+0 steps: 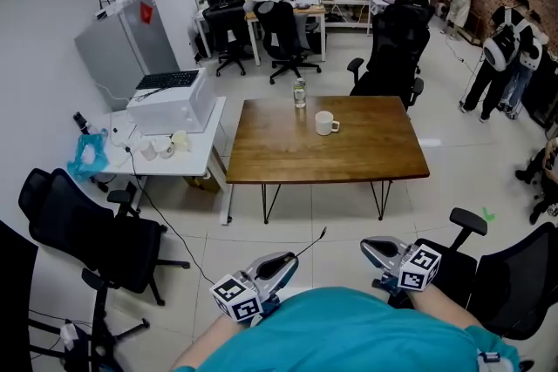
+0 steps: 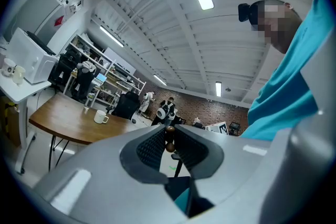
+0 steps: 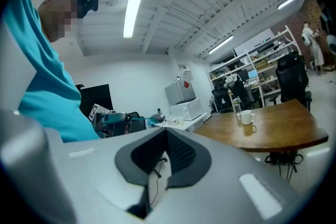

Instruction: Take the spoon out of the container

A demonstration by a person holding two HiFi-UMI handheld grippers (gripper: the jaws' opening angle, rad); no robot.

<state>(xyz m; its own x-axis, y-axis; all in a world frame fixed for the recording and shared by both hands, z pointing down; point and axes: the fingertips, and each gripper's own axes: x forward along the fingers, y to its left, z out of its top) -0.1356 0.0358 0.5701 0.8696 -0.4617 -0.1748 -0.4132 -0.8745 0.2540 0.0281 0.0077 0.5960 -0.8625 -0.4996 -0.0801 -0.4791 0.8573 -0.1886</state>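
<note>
A white mug (image 1: 326, 124) and a clear glass jar (image 1: 300, 91) stand on the brown wooden table (image 1: 349, 157), well ahead of me. Both grippers are held low, close to my teal shirt and far from the table. My left gripper (image 1: 283, 263) is shut on a thin dark stick (image 1: 314, 240), seemingly the spoon's handle, which pokes forward and to the right. In the left gripper view small brown knobs of the stick (image 2: 170, 146) show between the pads. My right gripper (image 1: 375, 250) is shut with nothing in it; its pads meet at the tips (image 3: 166, 131). I cannot see inside the mug (image 3: 247, 117).
Black office chairs stand at my left (image 1: 96, 231), at my right (image 1: 510, 274) and behind the table (image 1: 392, 48). A white side table (image 1: 200, 157) with a printer (image 1: 170, 100) sits left of the wooden table. A cable (image 1: 174, 231) runs over the floor. People (image 1: 506, 57) stand at the far right.
</note>
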